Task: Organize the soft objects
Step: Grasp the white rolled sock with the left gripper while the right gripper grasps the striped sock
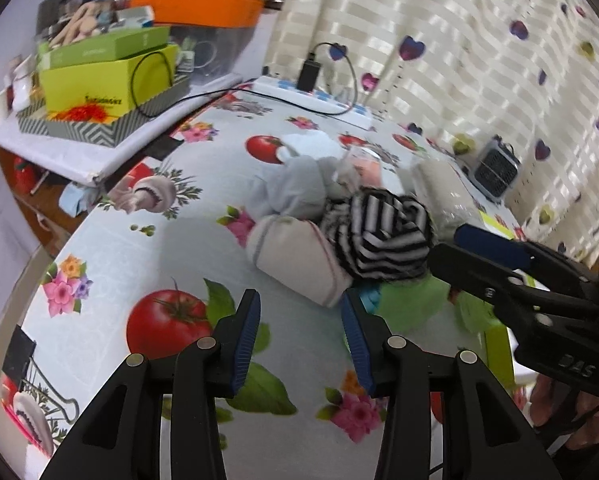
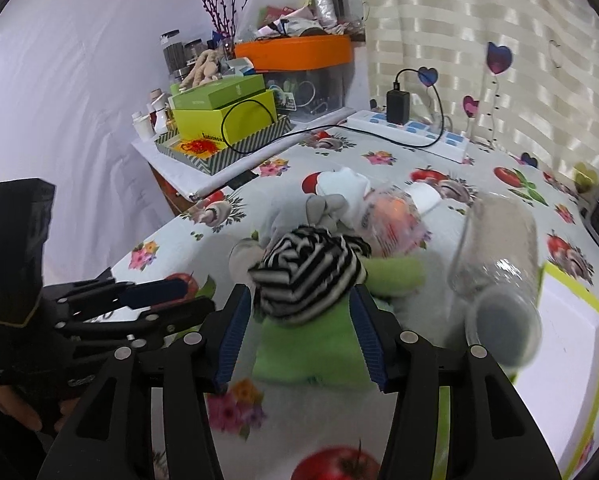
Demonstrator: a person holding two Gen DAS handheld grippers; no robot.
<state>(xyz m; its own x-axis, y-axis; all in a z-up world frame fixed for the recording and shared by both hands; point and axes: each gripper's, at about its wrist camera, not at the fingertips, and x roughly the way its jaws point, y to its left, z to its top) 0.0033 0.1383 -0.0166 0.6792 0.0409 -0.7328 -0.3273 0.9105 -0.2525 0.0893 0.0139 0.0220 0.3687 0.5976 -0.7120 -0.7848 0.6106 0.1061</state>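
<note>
Socks and soft rolls are lying in a loose heap on the fruit-printed tablecloth (image 1: pixel 139 248), at about 1 o'clock from the left gripper (image 1: pixel 299 340). That gripper is hovering over the cloth with its 2 blue-padded fingers spread apart, gripping nothing.

In the right wrist view, the right gripper (image 2: pixel 299 336) is reaching into the near edge of the heap, its jaws standing wide on either side of a green cloth (image 2: pixel 311 344), with a black-and-white striped bundle (image 2: pixel 307 276) sitting at 12 o'clock just above the fingertips. The pads are lying beside the green cloth, but the blur is making it impossible to tell whether they are pressing on it.

Behind the striped bundle, a grey sock (image 1: pixel 295 184) and a pale cream roll (image 1: pixel 295 256) are resting against it. A clear jar (image 2: pixel 499 280) is lying tilted at 2 o'clock from the right gripper, beside a white box with a lime edge (image 2: pixel 567 344). A power strip (image 1: pixel 311 96) is sitting at the far edge near the curtain (image 1: pixel 459 60), and a yellow-green box (image 2: pixel 227 120) is standing on the side shelf at 11 o'clock.
</note>
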